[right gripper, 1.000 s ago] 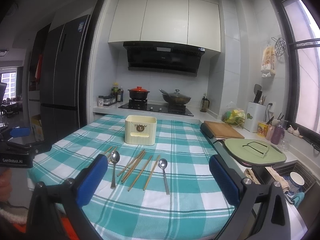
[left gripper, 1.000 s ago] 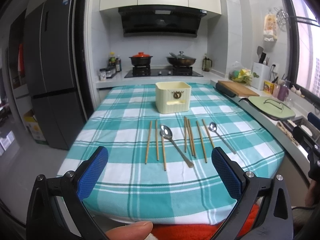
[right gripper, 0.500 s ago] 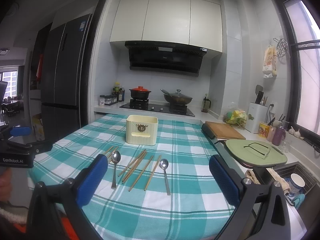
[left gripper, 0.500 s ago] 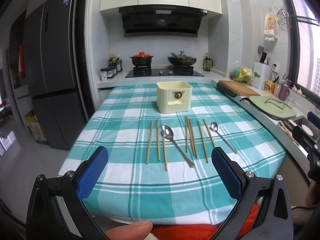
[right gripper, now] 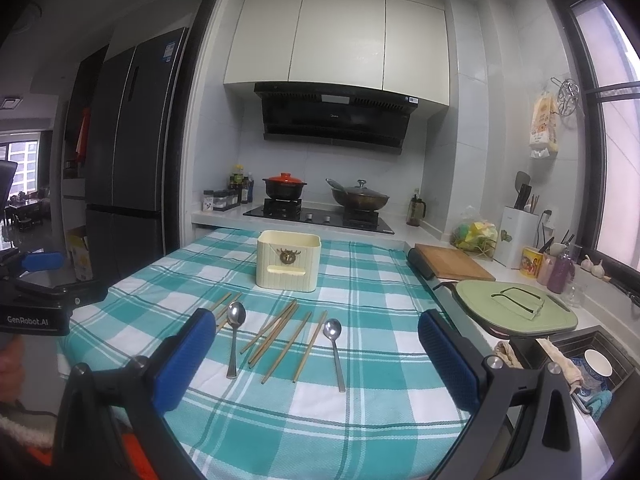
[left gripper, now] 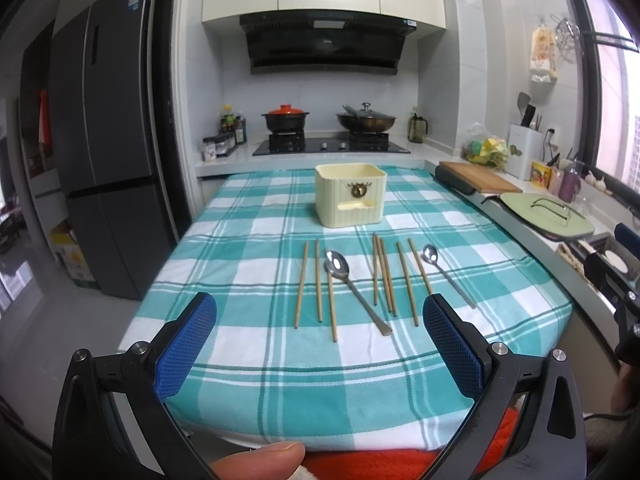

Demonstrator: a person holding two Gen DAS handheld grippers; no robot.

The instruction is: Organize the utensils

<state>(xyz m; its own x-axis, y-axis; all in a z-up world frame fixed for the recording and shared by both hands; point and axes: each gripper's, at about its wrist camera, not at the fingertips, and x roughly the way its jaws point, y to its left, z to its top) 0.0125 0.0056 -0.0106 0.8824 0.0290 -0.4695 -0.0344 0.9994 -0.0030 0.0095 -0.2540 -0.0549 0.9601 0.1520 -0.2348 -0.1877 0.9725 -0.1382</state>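
Note:
Several wooden chopsticks [left gripper: 385, 276] and two steel spoons lie in a row on the teal checked tablecloth [left gripper: 248, 364]. The larger spoon [left gripper: 352, 288] is mid-row, the smaller spoon [left gripper: 446, 274] at the right end. A cream utensil holder [left gripper: 350, 194] stands behind them, empty as far as I can see. My left gripper [left gripper: 320, 340] hovers open over the table's near edge, short of the utensils. In the right wrist view the chopsticks [right gripper: 280, 330], both spoons [right gripper: 234, 332] [right gripper: 335, 344] and the holder [right gripper: 288, 260] show, with my right gripper [right gripper: 316, 356] open and empty above the near right side.
A stove with a red-lidded pot [left gripper: 285, 116] and a wok [left gripper: 366, 120] stands behind the table. To the right are a wooden board [left gripper: 478, 176], a green lidded pan [left gripper: 546, 218] and a sink [right gripper: 588, 364]. A grey fridge [left gripper: 108, 152] is on the left.
Both views have shifted slightly; the utensils sit a little lower and closer in each frame. Nothing on the table has moved and both grippers remain open.

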